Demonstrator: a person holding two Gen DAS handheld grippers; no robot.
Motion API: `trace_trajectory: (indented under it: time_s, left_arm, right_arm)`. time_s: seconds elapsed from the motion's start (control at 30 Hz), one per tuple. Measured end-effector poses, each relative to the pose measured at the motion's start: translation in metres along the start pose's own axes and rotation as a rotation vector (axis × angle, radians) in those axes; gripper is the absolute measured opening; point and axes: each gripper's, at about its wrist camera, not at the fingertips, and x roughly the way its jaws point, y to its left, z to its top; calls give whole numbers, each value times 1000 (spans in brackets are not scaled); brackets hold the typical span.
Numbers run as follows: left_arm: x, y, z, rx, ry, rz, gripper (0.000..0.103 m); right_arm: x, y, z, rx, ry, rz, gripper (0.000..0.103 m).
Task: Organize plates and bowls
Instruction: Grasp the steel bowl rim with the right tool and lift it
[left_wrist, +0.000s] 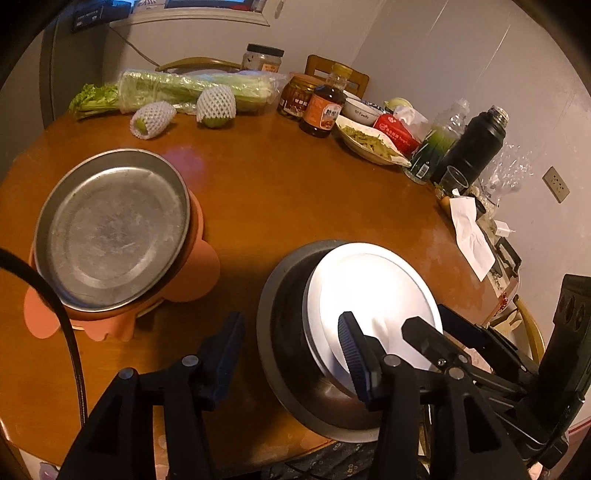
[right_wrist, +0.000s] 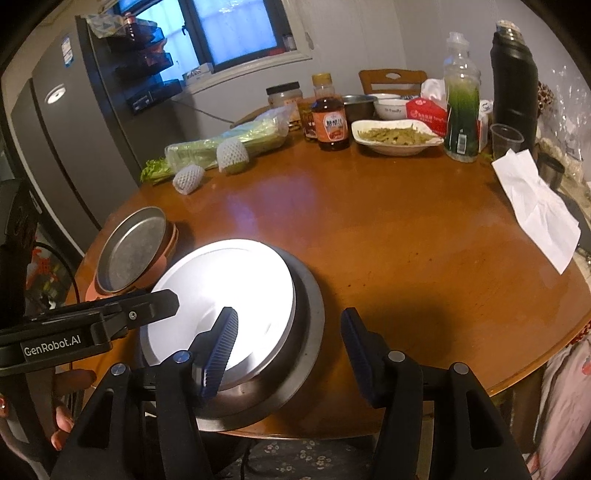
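Plates and bowls occupy the near half of a round brown wooden table (right_wrist: 388, 229); a white round plate (right_wrist: 221, 295), glaring under strong light, lies inside a wide stainless-steel bowl (right_wrist: 306, 332) that sits at the table's 6 o'clock edge, its rim slightly overhanging; a dull grey round metal plate (left_wrist: 110, 229) rests tilted on top of a salmon-pink plastic dish with lobed handles (left_wrist: 199, 266), placed at about 9 o'clock of the steel bowl and just beside it; left gripper (left_wrist: 291, 347) has its jaws set wide apart, one ribbed blue pad (left_wrist: 354, 350) poised over the near part of the white plate, the other over bare table at its 9 o'clock side; contact with the plate cannot be told; right gripper (right_wrist: 290, 339) likewise stands spread, one pad above the near rim of the white plate and the other outside the steel bowl at its 3 o'clock side, so the bowl's wall lies between them, unclamped; background at 12 o'clock of the table: celery in clear wrap (right_wrist: 229, 144), two foam-netted fruits (left_wrist: 184, 110), a brown sauce bottle (right_wrist: 330, 122), a shallow white dish of green vegetable strips (right_wrist: 395, 138), a red tissue pack (right_wrist: 428, 110), a clear bottle of green liquid (right_wrist: 461, 107) and a black vacuum flask (right_wrist: 513, 81); at 2 o'clock lies a sheet of white paper (right_wrist: 535, 210)
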Motion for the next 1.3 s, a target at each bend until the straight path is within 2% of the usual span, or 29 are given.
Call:
trace_trajectory:
  time_s: [0.23, 0.47, 0.67, 0.93, 1.3]
  left_arm:
    - [11, 0, 0, 1, 12, -1, 60]
    - [17, 2, 0, -11, 18, -35, 60]
    - [19, 0, 1, -19, 22, -68, 49]
    - [13, -5, 1, 4, -6, -27, 49]
    - [-15, 10, 1, -20, -53, -8, 49]
  right_arm:
    - [10, 1, -2, 11, 20, 21, 60]
    - [18, -2, -3, 48, 44, 64, 60]
    - [17, 1, -3, 37, 33, 73, 57]
    - [16, 3, -1, 32, 18, 54, 52]
    - [5, 28, 10, -12, -15, 68, 51]
